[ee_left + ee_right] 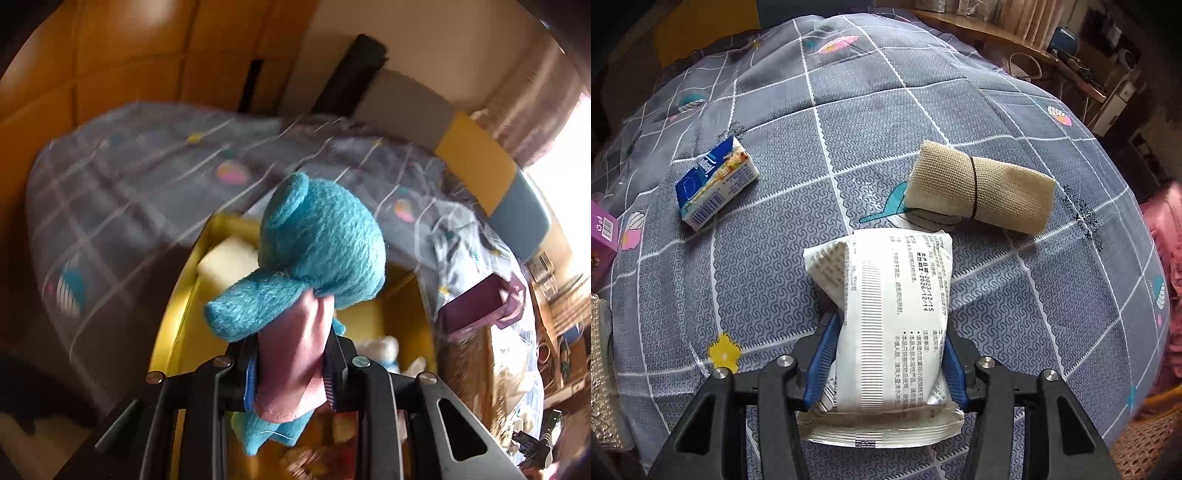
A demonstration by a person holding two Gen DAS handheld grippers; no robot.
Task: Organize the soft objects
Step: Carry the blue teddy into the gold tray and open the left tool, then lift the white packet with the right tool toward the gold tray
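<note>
From the left wrist, the left gripper [291, 365] is clamped on a blue plush toy [314, 251] by its pink cloth, holding it above a yellow box [177, 325] on the grey checked bedspread [122, 184]. From the right wrist, the right gripper [886, 354] squeezes a white wipes pack [886, 325]; a blue tissue pack [714, 184] lies far left, a burlap roll [982, 186] far right, both on the bedspread.

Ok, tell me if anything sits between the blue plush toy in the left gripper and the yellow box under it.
Nothing visible does. The left gripper holds the blue plush toy directly over the open yellow box. A pale cushion and other soft items already lie inside, but the opening itself looks free.
</note>
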